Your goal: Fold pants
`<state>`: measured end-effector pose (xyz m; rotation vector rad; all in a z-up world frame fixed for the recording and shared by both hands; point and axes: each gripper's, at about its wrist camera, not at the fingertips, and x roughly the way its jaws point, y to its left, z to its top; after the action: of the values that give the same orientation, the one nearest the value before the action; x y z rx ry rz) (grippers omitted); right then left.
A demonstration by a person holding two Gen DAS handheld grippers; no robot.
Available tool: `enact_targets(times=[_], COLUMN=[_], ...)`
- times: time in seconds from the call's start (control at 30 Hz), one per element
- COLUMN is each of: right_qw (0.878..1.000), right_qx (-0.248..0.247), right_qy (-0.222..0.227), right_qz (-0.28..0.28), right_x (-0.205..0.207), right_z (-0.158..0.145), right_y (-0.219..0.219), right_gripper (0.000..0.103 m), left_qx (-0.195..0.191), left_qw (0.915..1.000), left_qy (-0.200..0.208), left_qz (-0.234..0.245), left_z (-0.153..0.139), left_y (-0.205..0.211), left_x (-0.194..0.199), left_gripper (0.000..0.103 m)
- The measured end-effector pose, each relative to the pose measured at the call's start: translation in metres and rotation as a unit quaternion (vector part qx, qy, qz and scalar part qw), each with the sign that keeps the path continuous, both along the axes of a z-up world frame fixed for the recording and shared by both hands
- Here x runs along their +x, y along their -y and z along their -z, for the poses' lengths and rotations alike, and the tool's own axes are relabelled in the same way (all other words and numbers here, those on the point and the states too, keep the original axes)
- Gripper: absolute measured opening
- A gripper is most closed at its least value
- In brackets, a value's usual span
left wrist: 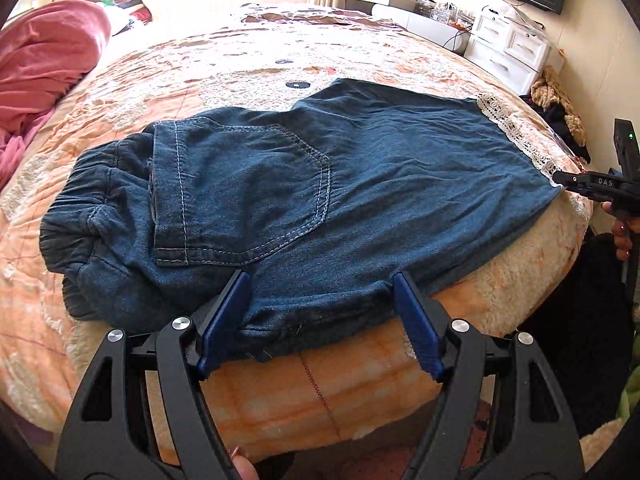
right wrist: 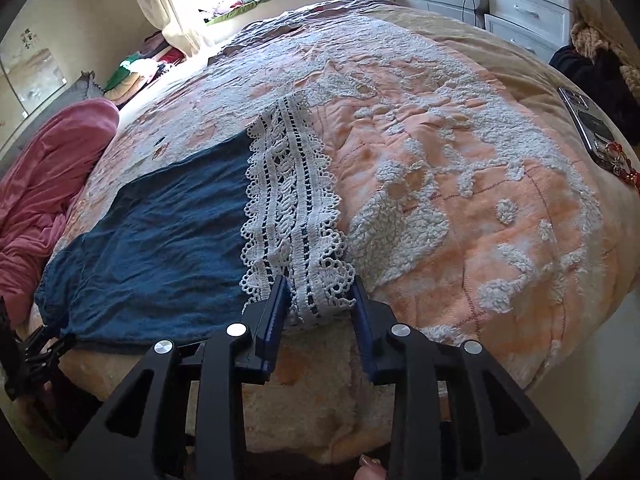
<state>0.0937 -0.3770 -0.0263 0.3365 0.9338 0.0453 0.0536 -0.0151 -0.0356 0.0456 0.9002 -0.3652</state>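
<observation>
We have the pants [left wrist: 320, 184] lying flat on the bed [left wrist: 248, 60], one leg already stacked on the other with the waistband to our left and the lace hem [right wrist: 292, 216] to our right. Our left gripper [left wrist: 320, 316] has its fingers spread around the near crotch edge, and our right gripper [right wrist: 320, 312] has its fingers spread either side of the near hem corner, neither pinching yet. We judge both are placed there to lift that edge evenly.
</observation>
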Motion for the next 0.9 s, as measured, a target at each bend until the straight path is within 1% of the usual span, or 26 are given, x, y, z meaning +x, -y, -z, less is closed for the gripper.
enact_targets(times=[0.13,0.2,0.3,0.4,0.47,0.53,0.63,0.77,0.8,0.87,0.9], right_qw=[1.000,1.000,0.999,0.999,0.998,0.998,0.997,0.994,0.994,0.993,0.993], right_qx=[-0.001,-0.010,0.001,0.008,0.012,0.016,0.026,0.051,0.056,0.062,0.064], right_qy=[0.013,0.019,0.032,0.045,0.054,0.062,0.071,0.087,0.089,0.094,0.094], right_qz=[0.006,0.011,0.017,0.022,0.023,0.025,0.029,0.035,0.036,0.035,0.036], right_x=[-0.004,-0.006,-0.009,-0.011,-0.014,-0.018,-0.024,-0.034,-0.036,-0.041,-0.042], right_z=[-0.007,-0.011,-0.016,-0.024,-0.029,-0.034,-0.041,-0.052,-0.054,-0.058,-0.058], right_y=[0.001,0.001,0.004,0.006,0.006,0.006,0.006,0.006,0.006,0.004,0.003], right_gripper=[0.044,0.044,0.047,0.053,0.054,0.061,0.064,0.073,0.075,0.076,0.079], left_qx=[-0.004,-0.003,0.002,0.003,0.001,0.000,-0.008,-0.021,-0.022,-0.022,-0.022], left_qw=[0.9999,0.9999,0.9998,0.9996,0.9995,0.9994,0.9992,0.9989,0.9988,0.9985,0.9983], left_qy=[0.005,0.005,0.008,0.012,0.018,0.026,0.033,0.042,0.044,0.049,0.050], left_qz=[-0.008,-0.011,-0.017,-0.024,-0.024,-0.024,-0.020,-0.001,0.005,0.014,0.019], left_z=[-0.008,-0.011,-0.016,-0.023,-0.030,-0.037,-0.047,-0.061,-0.064,-0.069,-0.071], left_y=[0.000,0.000,0.000,-0.002,-0.002,0.000,0.005,0.020,0.025,0.037,0.042], left_x=[-0.003,-0.004,-0.005,-0.009,-0.012,-0.015,-0.017,-0.014,-0.013,-0.007,-0.005], left_gripper=[0.066,0.066,0.066,0.066,0.067,0.070,0.072,0.075,0.077,0.079,0.079])
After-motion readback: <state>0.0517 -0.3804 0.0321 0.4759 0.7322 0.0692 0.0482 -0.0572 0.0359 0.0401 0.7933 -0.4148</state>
